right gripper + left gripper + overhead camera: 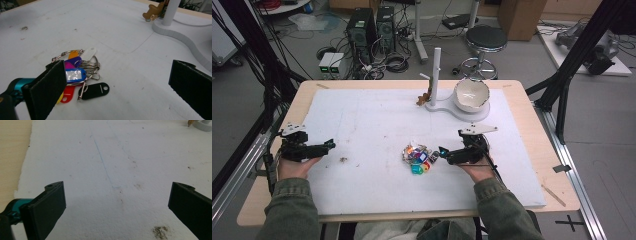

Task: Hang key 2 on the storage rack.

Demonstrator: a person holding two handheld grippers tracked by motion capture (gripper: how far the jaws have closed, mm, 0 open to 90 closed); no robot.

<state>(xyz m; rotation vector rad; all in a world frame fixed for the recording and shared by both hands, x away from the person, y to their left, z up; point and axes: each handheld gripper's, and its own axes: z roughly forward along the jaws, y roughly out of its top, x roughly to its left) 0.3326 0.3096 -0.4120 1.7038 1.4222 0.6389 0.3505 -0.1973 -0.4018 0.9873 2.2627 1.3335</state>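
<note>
A bunch of keys with coloured plastic tags [417, 158] lies on the white mat [362, 125] near the middle front. In the right gripper view the bunch [77, 72] shows blue, purple, orange, white, red and black tags on wire rings, just by the left jaw. My right gripper [443, 156] [117, 80] is open, low over the mat, just right of the keys and pointing at them. My left gripper [326, 150] [117, 197] is open at the mat's left side, with bare mat between its jaws.
At the back stands a white post [437, 70] on a curved white base [457, 111], with a brown fob [424, 97] hanging by it and a white bowl [472, 95] beside it. A dark smudge [344, 160] [160, 232] marks the mat near the left gripper.
</note>
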